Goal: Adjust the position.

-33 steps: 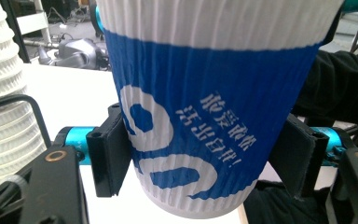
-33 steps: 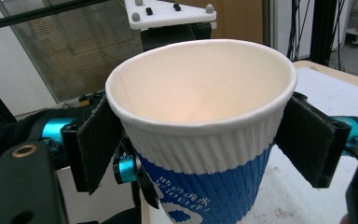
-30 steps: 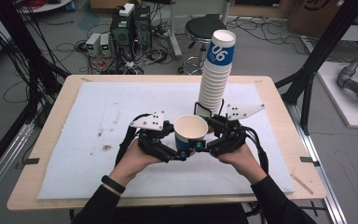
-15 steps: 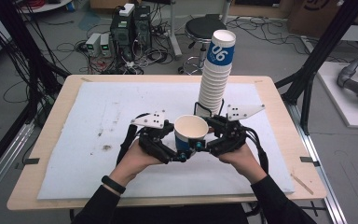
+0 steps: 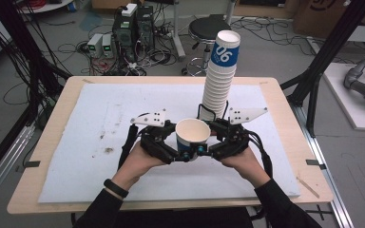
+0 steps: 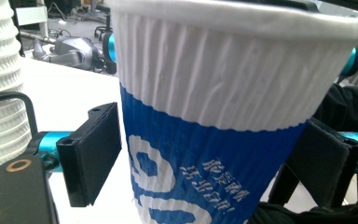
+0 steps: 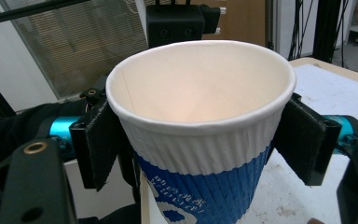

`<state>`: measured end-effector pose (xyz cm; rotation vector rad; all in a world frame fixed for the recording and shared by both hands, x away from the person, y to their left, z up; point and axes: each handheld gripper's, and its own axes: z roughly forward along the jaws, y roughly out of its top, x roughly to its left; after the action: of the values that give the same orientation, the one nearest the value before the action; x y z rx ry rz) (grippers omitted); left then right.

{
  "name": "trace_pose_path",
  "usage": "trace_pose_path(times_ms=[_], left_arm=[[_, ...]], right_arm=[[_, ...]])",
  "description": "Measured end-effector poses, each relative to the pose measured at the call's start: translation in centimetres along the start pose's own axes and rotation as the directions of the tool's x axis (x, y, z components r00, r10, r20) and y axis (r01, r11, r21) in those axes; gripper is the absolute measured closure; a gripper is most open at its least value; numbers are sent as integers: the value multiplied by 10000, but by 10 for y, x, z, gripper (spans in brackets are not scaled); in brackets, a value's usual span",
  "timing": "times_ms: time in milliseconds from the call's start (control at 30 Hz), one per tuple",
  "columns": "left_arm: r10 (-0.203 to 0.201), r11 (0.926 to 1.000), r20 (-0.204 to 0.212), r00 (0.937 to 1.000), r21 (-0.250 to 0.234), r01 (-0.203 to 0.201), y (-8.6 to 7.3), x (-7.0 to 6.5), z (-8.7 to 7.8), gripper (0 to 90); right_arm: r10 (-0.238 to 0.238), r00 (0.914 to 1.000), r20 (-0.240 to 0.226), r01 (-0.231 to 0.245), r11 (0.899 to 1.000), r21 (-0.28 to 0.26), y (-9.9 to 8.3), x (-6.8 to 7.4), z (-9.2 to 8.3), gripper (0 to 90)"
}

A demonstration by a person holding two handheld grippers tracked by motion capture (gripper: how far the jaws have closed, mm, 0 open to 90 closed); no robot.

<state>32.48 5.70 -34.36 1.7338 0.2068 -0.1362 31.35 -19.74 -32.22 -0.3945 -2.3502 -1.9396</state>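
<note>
Two grippers, one paper cup [image 5: 193,137]

We've left gripper [image 5: 171,148] & right gripper [image 5: 215,142] flanking it, jaws apart; thin, crushable — grip ribbed wall gently.

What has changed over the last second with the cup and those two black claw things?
Nothing visibly moved. The paper cup still sits between the left gripper and the right gripper, and the stack of cups stands behind as before.

- Paper cup [image 7: 200,140]: ribbed, matt wall, smooth inside
- Desk [image 5: 285,102]: pale wood edge under a rough, stained white sheet [image 5: 123,118]
- Gripper pads [image 6: 95,151]: matt black, foam-like
</note>
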Motion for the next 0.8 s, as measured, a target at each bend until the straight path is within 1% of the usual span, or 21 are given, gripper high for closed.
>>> trace_pose_path(times_ms=[67,167,300,333,500,633,733,800], left_arm=[[19,10000,-15,10000,22,-19,0,0,0,165],[6,10000,71,10000,32,-6,0,0,1,184],[43,10000,153,9999,10,-44,0,0,0,242],[63,10000,147,9999,25,-63,0,0,0,243],[83,10000,139,9999,36,-84,0,-1,0,249],[105,9999,126,9999,18,-106,0,0,-1,249],[77,10000,85,9999,-41,-77,0,0,-3,249],[130,9999,72,9999,-26,-130,1,0,-5,249]], right_arm=[[45,10000,-37,-45,10000,28,0,0,0,223],[61,10000,-8,-61,10000,28,-1,1,2,223],[29,10000,76,-29,10000,-3,-1,0,1,223],[95,9999,50,-95,10000,26,-1,0,1,223],[12,10000,77,-12,10000,-5,-1,0,1,217],[-76,9999,128,75,9999,73,-1,1,1,197],[-157,9998,158,157,9999,10,0,2,0,184],[-179,9997,183,180,9998,-45,1,2,-2,184]])
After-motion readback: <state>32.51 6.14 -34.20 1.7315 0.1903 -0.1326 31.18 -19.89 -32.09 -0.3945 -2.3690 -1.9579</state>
